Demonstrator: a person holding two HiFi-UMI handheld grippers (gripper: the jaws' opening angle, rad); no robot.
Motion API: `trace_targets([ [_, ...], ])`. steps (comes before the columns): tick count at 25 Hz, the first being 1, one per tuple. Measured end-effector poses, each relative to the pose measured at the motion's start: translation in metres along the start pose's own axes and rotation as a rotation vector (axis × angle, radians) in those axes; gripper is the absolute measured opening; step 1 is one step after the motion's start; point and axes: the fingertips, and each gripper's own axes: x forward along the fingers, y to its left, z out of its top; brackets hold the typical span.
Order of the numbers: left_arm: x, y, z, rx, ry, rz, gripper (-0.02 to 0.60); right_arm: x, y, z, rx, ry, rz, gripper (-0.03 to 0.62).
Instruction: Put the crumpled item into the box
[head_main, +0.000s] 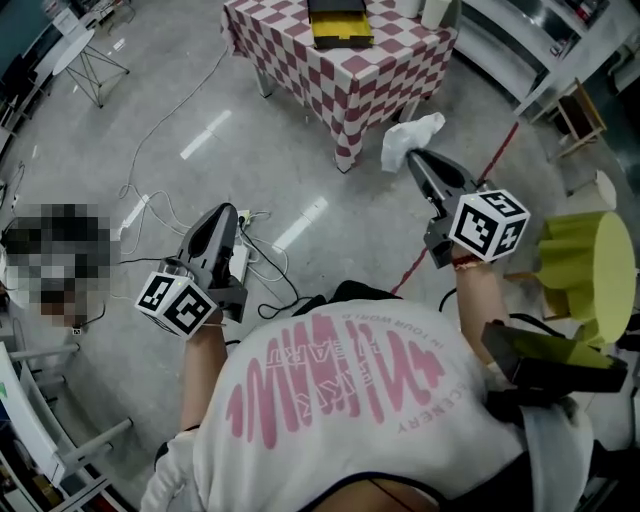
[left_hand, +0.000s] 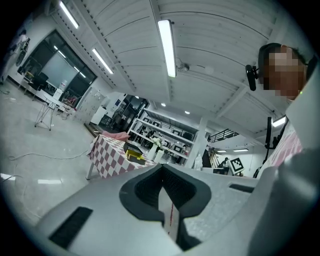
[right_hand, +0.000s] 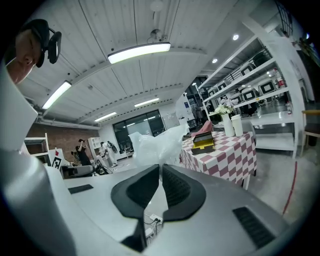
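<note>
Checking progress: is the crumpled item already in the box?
No, the crumpled item is pinched in the right tool, short of the box on the table.

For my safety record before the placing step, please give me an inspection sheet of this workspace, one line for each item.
Surface: checkered table ahead of the person.
Job's things: crumpled white item held in the air, short of the table; black and yellow box on the table.
Clutter: white containers at the table's far edge.
Grippers: right gripper shut on the crumpled item; left gripper shut, empty.
Cables: white cables and power strip on the floor by the left gripper.
Surroundings: green stool at right; shelving behind the table.
</note>
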Motion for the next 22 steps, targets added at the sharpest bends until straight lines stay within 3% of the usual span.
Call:
trace_targets([
  [6,0.013,0.016,-0.011,-0.041,-0.018,0.053,0.008,0.003,-0.020,-0.005,0.051,-0.010,-0.040,0.021],
  [12,0.047,0.030,0.002,-0.013,-0.034,0.015,0.008,0.033,-0.042,0.010,0.031,-0.010,-0.028,0.021],
  [17,0.096,0.034,0.018,0.104,0.001,-0.033,0.008,0.073,-0.071,0.042,0.015,-0.050,-0.008,0.021],
  [22,0.146,0.058,0.045,0.065,-0.054,-0.026,0.008,0.121,-0.102,0.069,0.023,-0.068,0.034,0.021],
])
